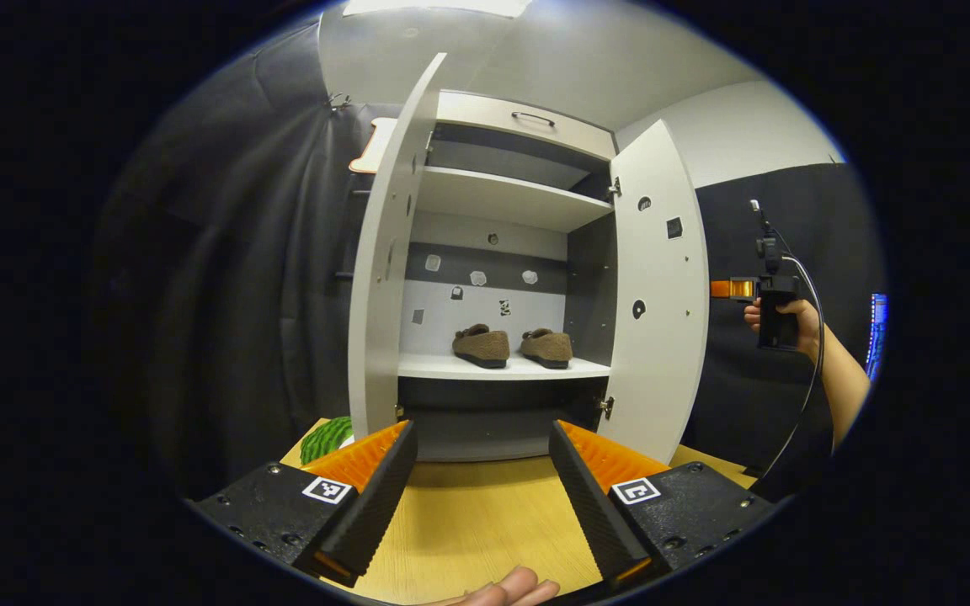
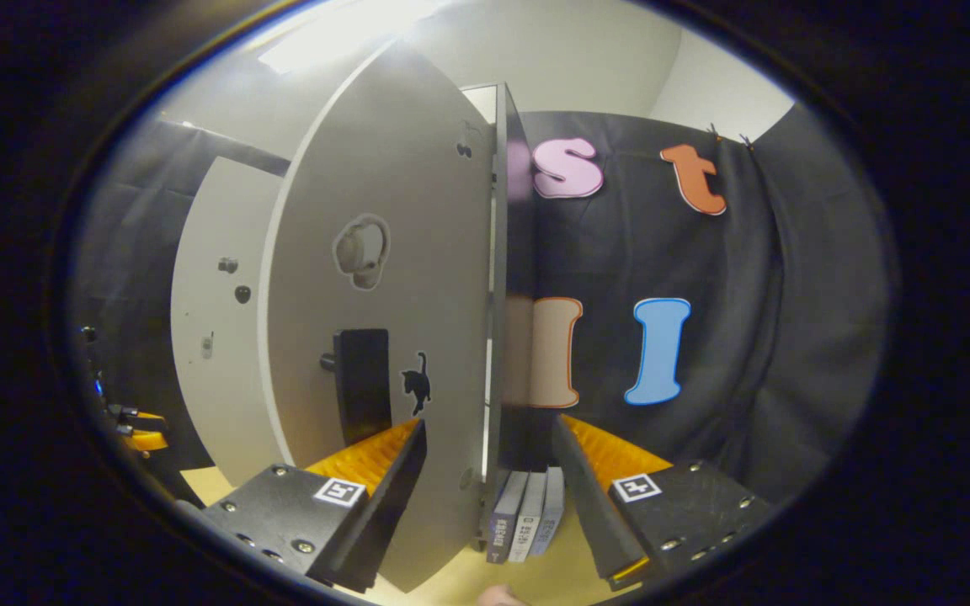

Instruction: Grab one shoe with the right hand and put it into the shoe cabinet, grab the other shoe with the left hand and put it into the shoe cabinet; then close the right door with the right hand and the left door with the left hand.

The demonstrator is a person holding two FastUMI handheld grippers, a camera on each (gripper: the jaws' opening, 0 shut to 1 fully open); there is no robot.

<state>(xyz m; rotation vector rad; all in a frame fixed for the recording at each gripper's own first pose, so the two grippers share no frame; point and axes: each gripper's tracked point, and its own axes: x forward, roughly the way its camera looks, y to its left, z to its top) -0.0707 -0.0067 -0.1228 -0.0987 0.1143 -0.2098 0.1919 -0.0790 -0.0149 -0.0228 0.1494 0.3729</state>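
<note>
Already both shoes sit side by side on the lower shelf of the shoe cabinet at the middle of the left gripper view, so only the doors seem left to do. The left hand-held gripper hangs back over the counter at the bottom, fingers spread wide and holding nothing, facing the gap between the left door and the right door. At the right edge, the right hand-held gripper sits behind the right door.

In the right gripper view, the right hand-held gripper at bottom centre is wide open and empty, straddling the right door edge, probably placed to push it shut.
</note>
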